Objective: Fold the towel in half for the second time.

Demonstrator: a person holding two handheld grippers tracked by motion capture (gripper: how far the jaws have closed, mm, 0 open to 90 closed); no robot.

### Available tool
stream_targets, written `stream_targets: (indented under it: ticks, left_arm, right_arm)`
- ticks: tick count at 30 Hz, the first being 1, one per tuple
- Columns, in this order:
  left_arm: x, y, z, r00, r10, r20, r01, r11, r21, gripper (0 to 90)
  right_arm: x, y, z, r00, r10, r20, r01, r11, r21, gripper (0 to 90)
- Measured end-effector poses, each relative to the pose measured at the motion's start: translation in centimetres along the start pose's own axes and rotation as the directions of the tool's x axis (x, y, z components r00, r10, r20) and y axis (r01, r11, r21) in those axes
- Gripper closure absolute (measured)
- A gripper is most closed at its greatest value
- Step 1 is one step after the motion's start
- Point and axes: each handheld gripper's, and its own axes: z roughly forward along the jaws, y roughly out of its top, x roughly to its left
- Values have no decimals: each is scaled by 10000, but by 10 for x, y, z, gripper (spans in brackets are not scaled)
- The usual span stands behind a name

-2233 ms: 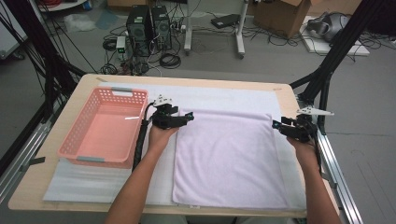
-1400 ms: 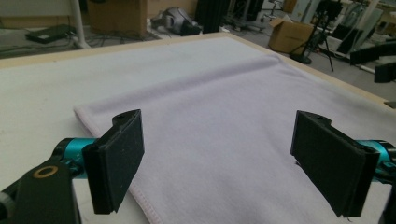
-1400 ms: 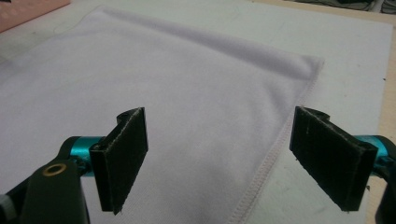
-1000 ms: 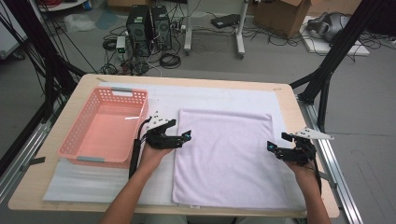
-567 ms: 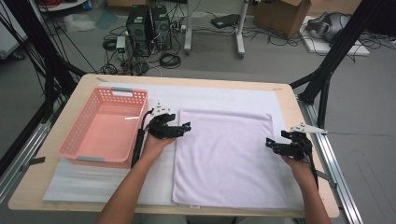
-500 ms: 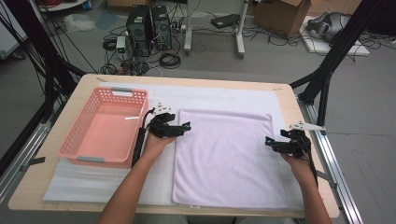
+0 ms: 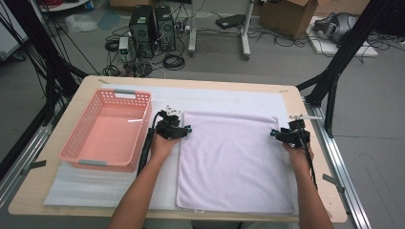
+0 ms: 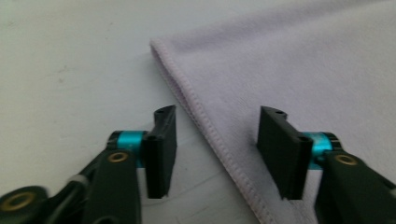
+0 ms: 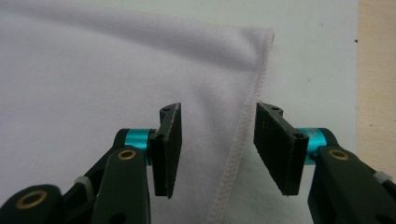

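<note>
The lilac towel (image 7: 234,162) lies flat where it did before, just right of the pink basket (image 7: 107,131). Both grippers have slid in to its side hems since a second ago, their jaws just closing partway. The left gripper (image 8: 215,140) straddles the towel's left hem, jaws apart, pads not pressing. The right gripper (image 9: 217,140) straddles the right hem likewise.

No readable text, label, brand, number or sign from my feed. None on towel (image 7: 234,162), none on pink basket (image 7: 106,131) left of towel, none on bench (image 7: 52,188).
</note>
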Motion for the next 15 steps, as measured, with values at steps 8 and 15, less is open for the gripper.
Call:
stream_targets:
  ticks: [8, 15]
  left_arm:
    - [-2, 0, 1, 9990, -367, -249, 368, 9993, 33, 647]
    - [5, -1, -2, 9939, -974, 515, 978, 9952, -64, 859]
  right_arm:
    - [-1, 0, 9, 9992, 380, 77, -381, 9992, 116, 749]
    - [-4, 0, 6, 9967, 657, -473, -658, 9978, -7, 854]
